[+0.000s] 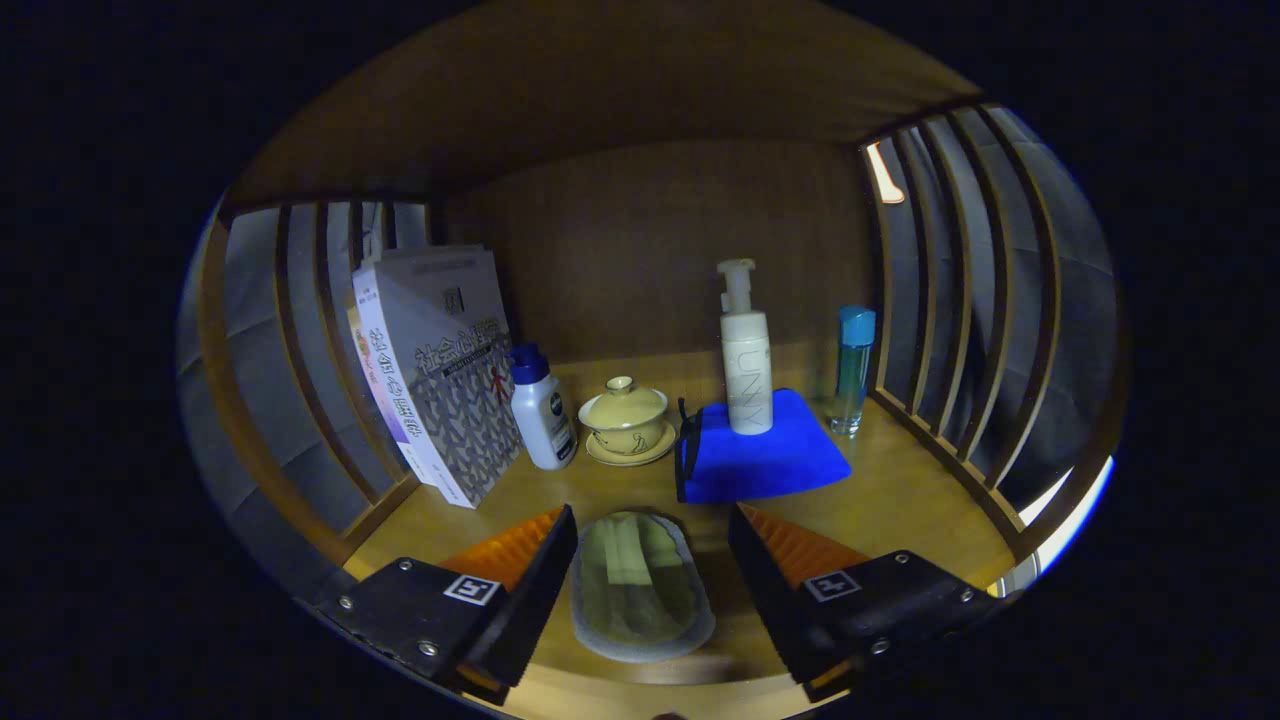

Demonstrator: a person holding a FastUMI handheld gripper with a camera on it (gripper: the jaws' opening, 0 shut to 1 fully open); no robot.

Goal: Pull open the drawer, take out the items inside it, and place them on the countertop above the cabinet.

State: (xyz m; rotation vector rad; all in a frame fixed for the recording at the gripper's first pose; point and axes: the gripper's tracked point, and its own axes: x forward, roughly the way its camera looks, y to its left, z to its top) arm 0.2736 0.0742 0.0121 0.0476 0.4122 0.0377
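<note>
A flat oval pouch (pixel 640 590) with a pale green item inside lies on the wooden countertop (pixel 900 500), right between my fingers. My gripper (pixel 652 520) is open around it, one finger on each side. The left finger sits close against the pouch's edge, and a thin gap shows on the right. The drawer is hidden from this angle.
Beyond the fingers stand leaning books (pixel 440 370), a white bottle with a blue cap (pixel 540 410), a yellow lidded cup on a saucer (pixel 627 420), a white pump bottle (pixel 746 360) on a blue cloth (pixel 765 460), and a slim blue-capped bottle (pixel 853 370). Wooden slats (pixel 950 300) wall both sides.
</note>
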